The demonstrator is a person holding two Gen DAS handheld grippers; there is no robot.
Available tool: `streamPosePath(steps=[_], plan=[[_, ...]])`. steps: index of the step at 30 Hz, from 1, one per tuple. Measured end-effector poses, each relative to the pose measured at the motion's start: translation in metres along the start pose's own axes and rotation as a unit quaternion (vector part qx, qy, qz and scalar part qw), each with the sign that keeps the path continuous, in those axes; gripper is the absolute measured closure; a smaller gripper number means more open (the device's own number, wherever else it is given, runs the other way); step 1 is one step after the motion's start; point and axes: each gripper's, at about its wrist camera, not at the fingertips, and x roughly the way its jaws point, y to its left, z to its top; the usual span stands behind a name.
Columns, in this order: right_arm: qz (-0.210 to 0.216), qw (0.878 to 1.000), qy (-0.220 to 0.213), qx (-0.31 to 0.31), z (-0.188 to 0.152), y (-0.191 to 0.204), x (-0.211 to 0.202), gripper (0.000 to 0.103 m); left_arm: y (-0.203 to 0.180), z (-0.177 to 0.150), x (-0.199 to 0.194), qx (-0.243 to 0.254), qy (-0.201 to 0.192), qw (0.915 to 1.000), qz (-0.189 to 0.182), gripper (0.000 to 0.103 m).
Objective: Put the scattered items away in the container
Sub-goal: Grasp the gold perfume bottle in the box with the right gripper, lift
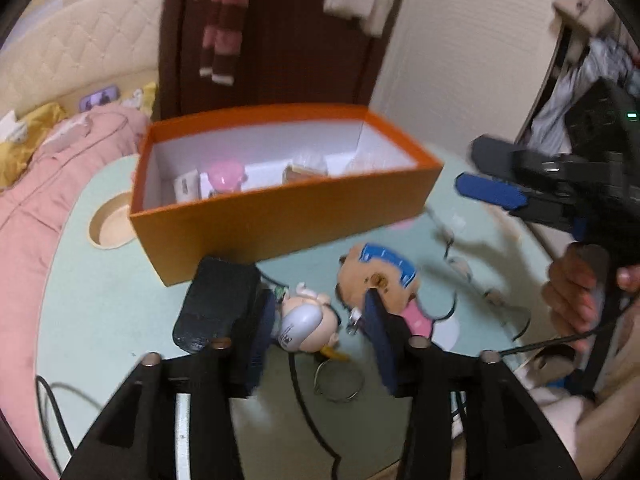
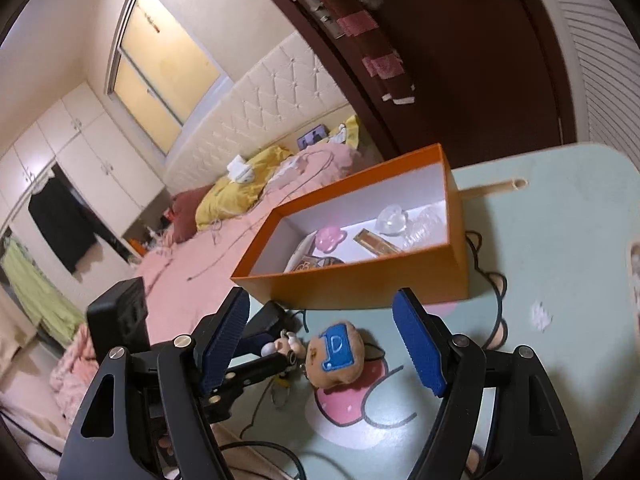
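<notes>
1 orange box (image 2: 360, 284), pink flower trinket (image 2: 330, 237) inside, clear heart (image 2: 392, 219)

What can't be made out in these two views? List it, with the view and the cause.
- Small figurine keychain: left wrist view is motion-blurred and the left claw straddles it, so contact is unclear; in the right wrist view the left claw covers most of it.
- Contents of the orange box: its front wall cuts off their lower parts in the left wrist view; clear items are hard to identify.
- Brown plush: only the blue patch side shows.
</notes>
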Motion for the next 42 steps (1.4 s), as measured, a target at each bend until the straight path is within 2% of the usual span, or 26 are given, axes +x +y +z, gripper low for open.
streamPosePath(steps=[2,5,6,9,12,15,19,21,22,25,29,31,36,42], plan=[[-0.025,0.999,0.009,-0.026,0.013,0.006,0.003,0.028,0.002,-0.002,-0.005,0.0,-0.016,0.9999,-0.002,0.038],[-0.052,0.995,0.04,-0.076,0.039,0.02,0.016,0.029,0.006,-0.003,-0.007,-0.005,-0.028,0.9996,-0.006,0.034],[-0.064,0.992,0.064,-0.094,0.048,0.025,0.025,0.036,0.007,-0.003,-0.007,-0.007,-0.029,0.9995,-0.007,0.034],[-0.108,0.968,0.17,-0.148,0.073,0.038,0.071,0.064,0.011,-0.004,-0.007,-0.015,-0.035,0.9992,-0.011,0.034],[-0.143,0.94,0.242,-0.195,0.085,0.042,0.114,0.067,0.015,-0.005,-0.007,-0.023,-0.04,0.9988,-0.016,0.034],[-0.163,0.911,0.313,-0.214,0.089,0.035,0.157,0.067,0.021,-0.004,-0.01,-0.038,-0.043,0.9981,-0.022,0.034],[-0.179,0.874,0.395,-0.22,0.077,0.022,0.196,0.067,0.025,-0.003,-0.011,-0.044,-0.047,0.9975,-0.027,0.034],[-0.188,0.864,0.412,-0.218,0.072,0.015,0.206,0.068,0.025,-0.004,-0.011,-0.043,-0.045,0.9977,-0.026,0.034],[-0.193,0.861,0.417,-0.219,0.07,0.012,0.209,0.077,0.025,-0.005,-0.011,-0.043,-0.044,0.9978,-0.026,0.034],[-0.199,0.861,0.409,-0.226,0.068,0.011,0.207,0.084,0.028,-0.005,-0.01,-0.051,-0.043,0.9974,-0.027,0.034],[-0.2,0.869,0.394,-0.222,0.065,0.007,0.2,0.084,0.03,-0.006,-0.01,-0.061,-0.042,0.9969,-0.028,0.034],[-0.198,0.875,0.387,-0.213,0.066,0.003,0.196,0.084,0.031,-0.006,-0.01,-0.064,-0.044,0.9966,-0.025,0.029],[-0.174,0.904,0.339,-0.195,0.074,0.005,0.169,0.084,0.034,-0.007,-0.013,-0.069,-0.057,0.9958,-0.017,0.027],[-0.142,0.93,0.292,-0.174,0.086,0.011,0.118,0.084,0.037,-0.008,-0.013,-0.072,-0.052,0.996,-0.013,0.027]])
